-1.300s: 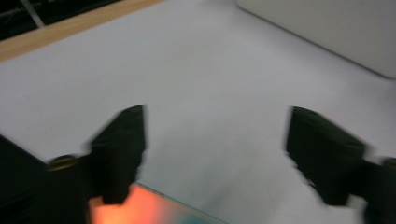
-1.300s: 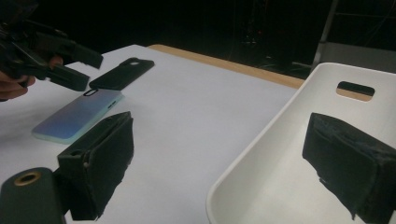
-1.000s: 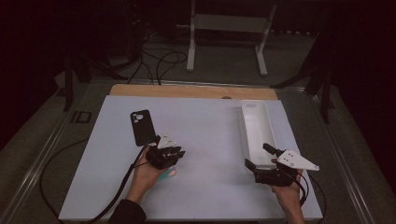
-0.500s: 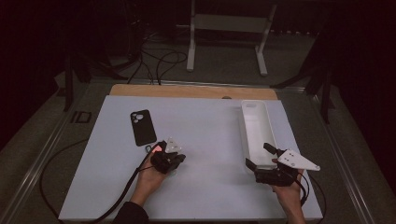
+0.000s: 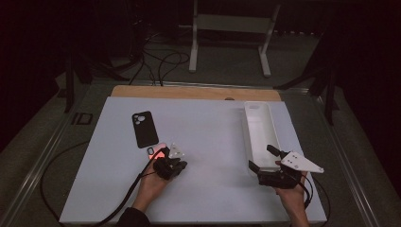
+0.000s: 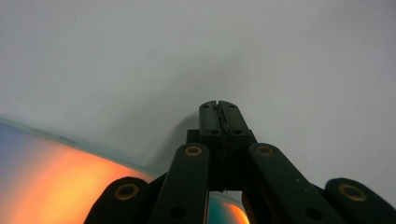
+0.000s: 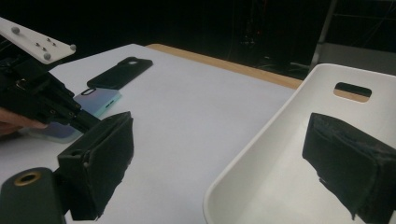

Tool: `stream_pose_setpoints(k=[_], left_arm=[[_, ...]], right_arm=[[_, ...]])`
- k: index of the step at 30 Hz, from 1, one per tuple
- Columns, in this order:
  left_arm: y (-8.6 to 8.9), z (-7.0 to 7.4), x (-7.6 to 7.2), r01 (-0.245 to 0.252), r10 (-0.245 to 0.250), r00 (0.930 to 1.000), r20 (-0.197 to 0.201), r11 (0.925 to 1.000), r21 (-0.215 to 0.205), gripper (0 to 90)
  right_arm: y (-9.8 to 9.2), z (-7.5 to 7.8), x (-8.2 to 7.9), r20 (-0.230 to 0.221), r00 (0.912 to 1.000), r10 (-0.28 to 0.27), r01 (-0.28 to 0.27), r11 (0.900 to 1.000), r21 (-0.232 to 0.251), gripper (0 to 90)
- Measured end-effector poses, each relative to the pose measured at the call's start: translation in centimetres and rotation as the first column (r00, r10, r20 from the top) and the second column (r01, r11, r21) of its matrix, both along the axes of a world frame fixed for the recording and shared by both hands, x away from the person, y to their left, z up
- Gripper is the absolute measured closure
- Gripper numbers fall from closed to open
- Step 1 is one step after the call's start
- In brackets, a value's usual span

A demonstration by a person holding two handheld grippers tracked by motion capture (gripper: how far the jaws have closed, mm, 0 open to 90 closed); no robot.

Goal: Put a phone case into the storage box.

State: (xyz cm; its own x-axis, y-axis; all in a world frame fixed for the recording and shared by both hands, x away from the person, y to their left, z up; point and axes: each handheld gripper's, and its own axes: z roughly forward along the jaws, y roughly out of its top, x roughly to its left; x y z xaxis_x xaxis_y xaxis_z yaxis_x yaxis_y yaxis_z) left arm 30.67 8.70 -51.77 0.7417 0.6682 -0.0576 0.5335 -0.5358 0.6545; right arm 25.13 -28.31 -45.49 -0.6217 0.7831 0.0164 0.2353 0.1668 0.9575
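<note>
Phone (image 5: pixel 161 149), one only, lies flat on the white table (image 5: pixel 213 142) just below the lower end of the black phone case (image 5: pixel 144 128); its back shimmers pink and orange in the high view and pale blue in the right gripper view (image 7: pixel 95 103). Much of it is hidden under the left gripper (image 5: pixel 166 161), so its long axis cannot be read surely; the visible end with the camera ring points toward the case. The case, also one, lies camera cut-outs away from the person, long axis running away from the person and leaning slightly left.

Left gripper tips rest at the phone's near edge, jaws pressed together with nothing between them (image 6: pixel 218 122); the glowing phone surface shows at the lower left of that view (image 6: pixel 56 182).

One white tray (image 5: pixel 259 130) lies well to the right of the case, long axis pointing away from the person. The right gripper (image 5: pixel 265 158) sits at the tray's near end, jaws spread wide, one pad outside the wall (image 7: pixel 105 158), one inside (image 7: pixel 348 161), not pinching.
</note>
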Motion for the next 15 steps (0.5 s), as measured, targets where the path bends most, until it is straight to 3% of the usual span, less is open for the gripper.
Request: stream_pose_setpoints(k=[15], left_arm=[[1.8,0.3,-2.7,0.017,-0.017,0.9997,-0.017,0.9996,0.023,89.5]], right_arm=[[0.1,0.0,0.1,0.000,1.0000,0.002,-0.002,1.000,-0.004,8.8]])
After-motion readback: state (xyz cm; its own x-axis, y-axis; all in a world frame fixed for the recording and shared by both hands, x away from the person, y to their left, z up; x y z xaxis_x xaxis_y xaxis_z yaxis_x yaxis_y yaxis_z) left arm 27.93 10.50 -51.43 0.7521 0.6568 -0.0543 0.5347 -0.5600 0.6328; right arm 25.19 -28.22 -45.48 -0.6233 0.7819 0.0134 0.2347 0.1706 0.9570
